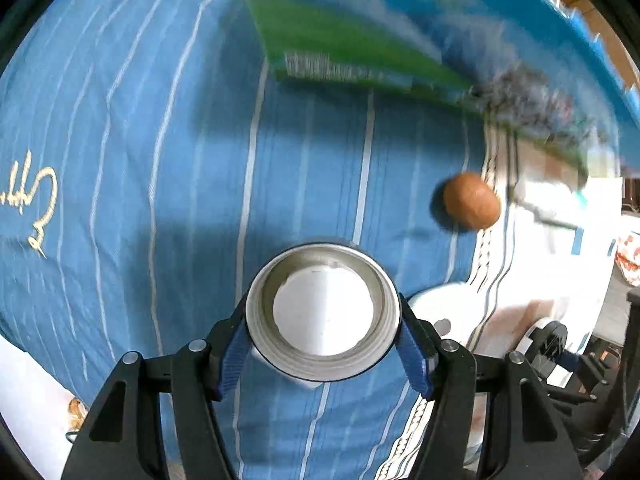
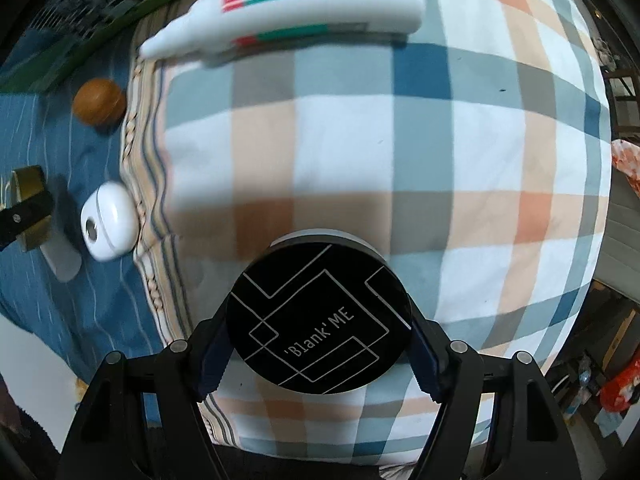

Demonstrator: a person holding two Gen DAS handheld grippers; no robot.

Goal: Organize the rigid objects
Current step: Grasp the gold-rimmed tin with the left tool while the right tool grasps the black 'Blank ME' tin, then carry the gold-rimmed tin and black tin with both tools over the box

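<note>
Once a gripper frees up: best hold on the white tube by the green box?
Probably the white tube across its flat mid-body, coming from above. It lies on its side on the checked cloth, long axis left-right; the nozzle end tapers and would likely slip. Both grippers are full, and the green box crowds its far side.

- My left view: motion blur smears the green box (image 1: 340,44); glare whitens the right side.
- Soft shadows under my held things.
- Fisheye bends both views' edges; corners black.
</note>
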